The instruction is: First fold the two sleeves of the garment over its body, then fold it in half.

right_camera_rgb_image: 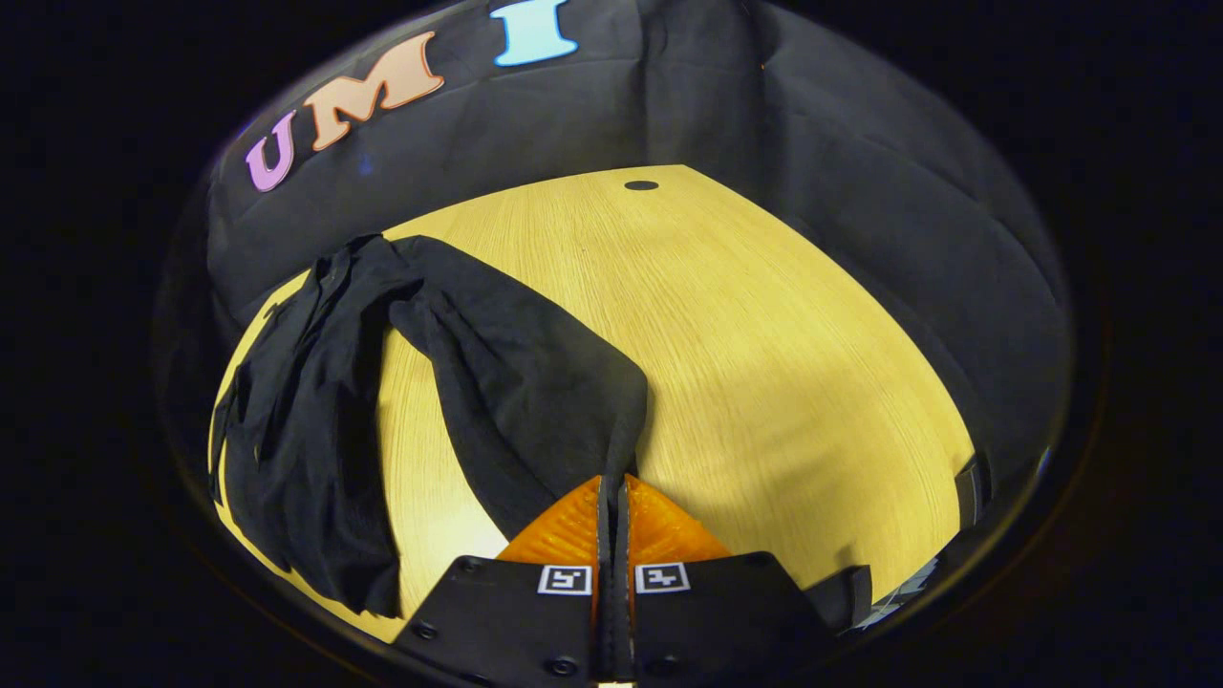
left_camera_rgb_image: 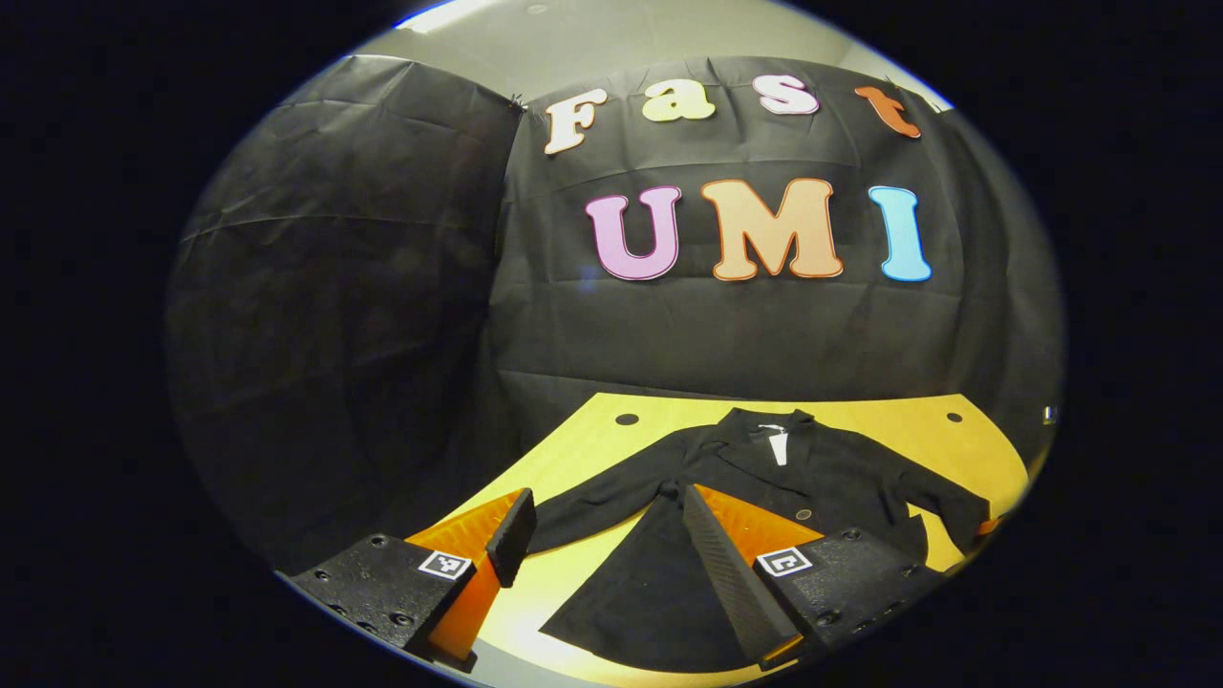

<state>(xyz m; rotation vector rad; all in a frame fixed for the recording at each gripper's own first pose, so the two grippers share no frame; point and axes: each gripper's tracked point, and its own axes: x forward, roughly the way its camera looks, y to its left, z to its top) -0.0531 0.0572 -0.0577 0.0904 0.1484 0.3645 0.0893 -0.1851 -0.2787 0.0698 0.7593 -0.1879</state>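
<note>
Left gripper point(left_camera_rgb_image: 597, 521): fingers apart, holding nothing, hovering over the near hem of the garment point(left_camera_rgb_image: 764, 468) spread flat on the table point(left_camera_rgb_image: 611, 440). Right gripper point(right_camera_rgb_image: 613, 487): clamped on sleeve point(right_camera_rgb_image: 516, 382) cuff edge, probably ready to carry it over the body.

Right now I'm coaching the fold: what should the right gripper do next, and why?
Probably carry the sleeve across onto the garment's body. The right gripper is shut on the cuff, and bare table separates sleeve from body. The left gripper is open.
</note>
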